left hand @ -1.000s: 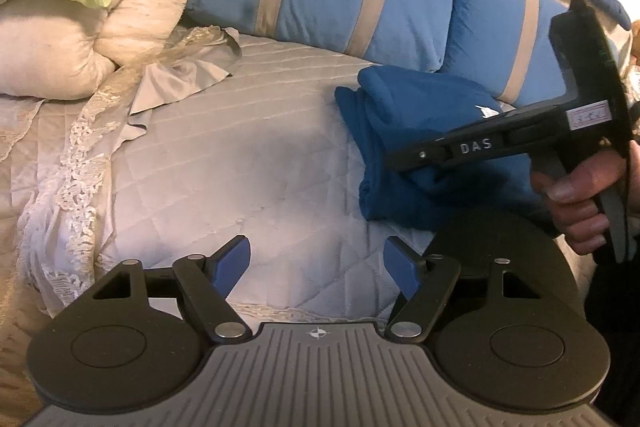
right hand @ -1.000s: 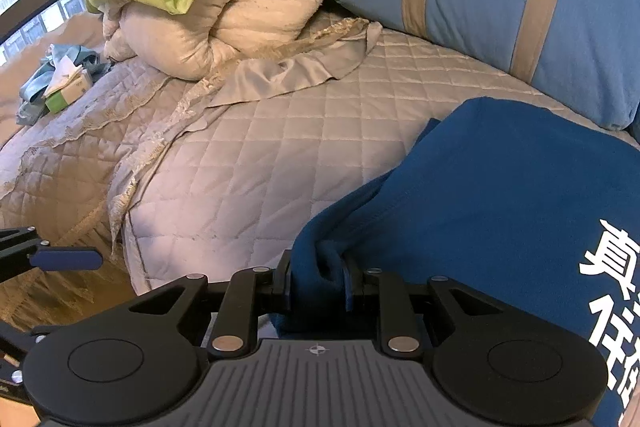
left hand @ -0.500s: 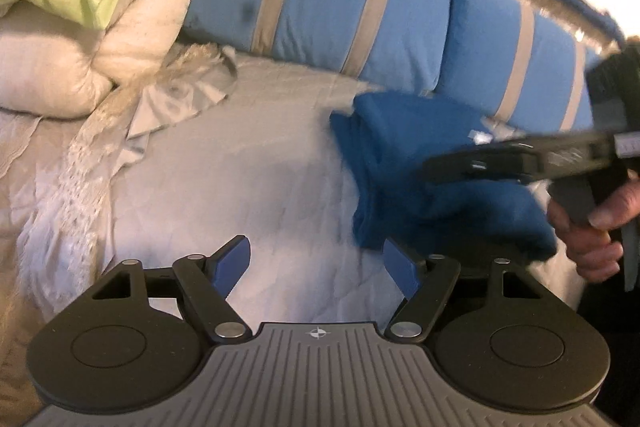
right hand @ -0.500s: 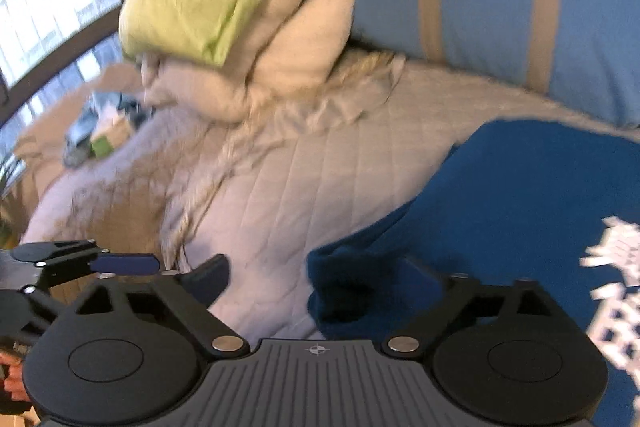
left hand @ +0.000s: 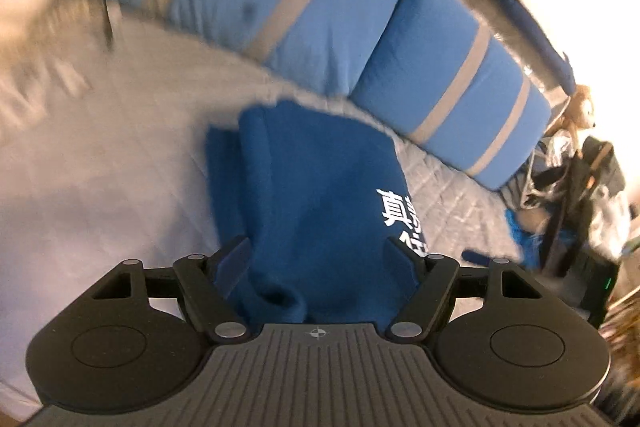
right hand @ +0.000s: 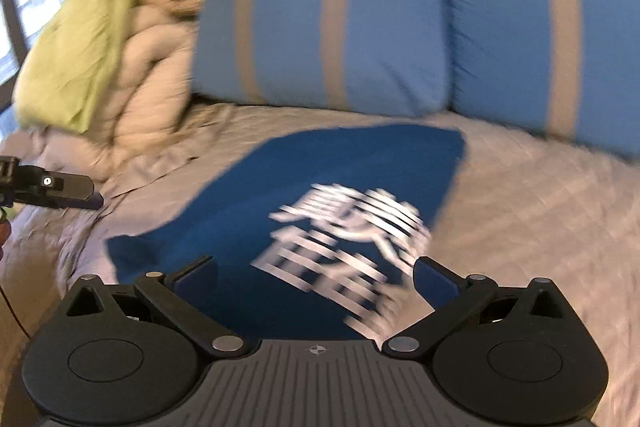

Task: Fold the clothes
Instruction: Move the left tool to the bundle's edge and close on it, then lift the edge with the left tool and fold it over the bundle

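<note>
Both tongs are gaping apart over the folded blue shirt (left hand: 320, 195): left tongs (left hand: 320, 259), right tongs (right hand: 316, 277). Only the right view is showing the green blanket (right hand: 84, 39), upper left.

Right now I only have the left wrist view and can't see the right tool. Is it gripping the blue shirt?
Observer: No. The right tool is open, jaws wide apart, with the blue shirt lying loose on the bed between and beyond them.
Operator: What's left of the pillows? My view is smeared there.
Observer: A heaped cream duvet with a green sheet draped over it.
</note>
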`<control>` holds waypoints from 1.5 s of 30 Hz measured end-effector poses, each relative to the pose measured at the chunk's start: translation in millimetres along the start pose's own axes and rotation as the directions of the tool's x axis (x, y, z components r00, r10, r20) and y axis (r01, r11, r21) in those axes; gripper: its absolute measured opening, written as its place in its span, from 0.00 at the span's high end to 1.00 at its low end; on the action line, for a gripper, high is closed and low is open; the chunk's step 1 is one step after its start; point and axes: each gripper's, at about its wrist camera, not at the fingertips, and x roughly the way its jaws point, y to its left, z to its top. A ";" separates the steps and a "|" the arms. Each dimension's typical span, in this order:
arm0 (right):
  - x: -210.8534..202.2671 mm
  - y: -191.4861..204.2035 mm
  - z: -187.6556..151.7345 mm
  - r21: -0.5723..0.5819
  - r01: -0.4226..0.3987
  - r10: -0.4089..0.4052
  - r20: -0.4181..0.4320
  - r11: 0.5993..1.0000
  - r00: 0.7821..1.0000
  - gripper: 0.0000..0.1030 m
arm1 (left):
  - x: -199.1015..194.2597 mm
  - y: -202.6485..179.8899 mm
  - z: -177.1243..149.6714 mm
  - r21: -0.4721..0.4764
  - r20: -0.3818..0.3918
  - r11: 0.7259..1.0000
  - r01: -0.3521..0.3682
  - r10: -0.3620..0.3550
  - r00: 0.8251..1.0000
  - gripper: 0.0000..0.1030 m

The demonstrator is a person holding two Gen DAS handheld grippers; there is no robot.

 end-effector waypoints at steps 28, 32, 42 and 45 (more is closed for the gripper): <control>-13.2 -49.6 -15.9 0.230 -0.090 0.073 0.081 0.969 0.994 0.00 | -9.3 25.6 -19.5 -0.065 -0.110 0.995 -0.072 0.065 0.992 0.88; -11.9 -47.4 -16.2 0.210 -0.076 0.063 0.069 0.975 0.996 0.00 | -3.7 44.0 -28.7 -0.100 -0.140 0.988 -0.116 0.101 0.985 0.88; -2.4 -49.9 -12.5 0.215 -0.075 0.075 0.011 0.974 0.997 0.00 | 5.9 53.3 -26.6 -0.088 -0.147 0.991 -0.104 0.091 0.985 0.68; 1.3 -51.8 -6.3 0.224 -0.061 0.068 -0.024 0.973 0.997 0.00 | 4.1 58.4 -18.5 -0.120 -0.125 0.991 -0.063 0.047 0.991 0.28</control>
